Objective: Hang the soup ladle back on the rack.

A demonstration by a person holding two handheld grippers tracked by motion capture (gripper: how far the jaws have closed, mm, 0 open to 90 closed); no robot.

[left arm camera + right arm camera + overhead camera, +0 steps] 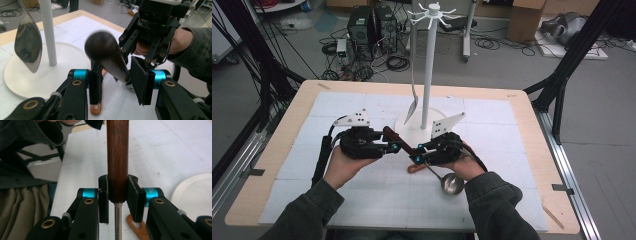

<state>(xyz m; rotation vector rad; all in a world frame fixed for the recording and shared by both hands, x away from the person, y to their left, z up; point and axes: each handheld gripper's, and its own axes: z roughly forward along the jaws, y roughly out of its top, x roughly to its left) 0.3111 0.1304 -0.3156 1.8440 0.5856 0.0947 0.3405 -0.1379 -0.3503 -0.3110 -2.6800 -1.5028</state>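
A ladle with a steel bowl (452, 184) and a dark wooden handle (389, 134) is held slanting above the white mat. My right gripper (416, 152) is shut on the handle (117, 157) just above the metal shaft, both pads pressed on the wood. From the left, my left gripper (393, 146) faces it. Its jaws stand around the handle's free end (105, 52), which is blurred and runs slantwise between the pads, with mat showing beside one pad. The left gripper (116, 85) looks open.
A white rack pole (428, 75) rises from a round white base (412, 132) just behind the grippers. A steel spoon (412, 107) hangs from its hooks. An orange looped utensil end (414, 168) lies on the mat under the grippers. Cables and boxes lie on the floor beyond the table.
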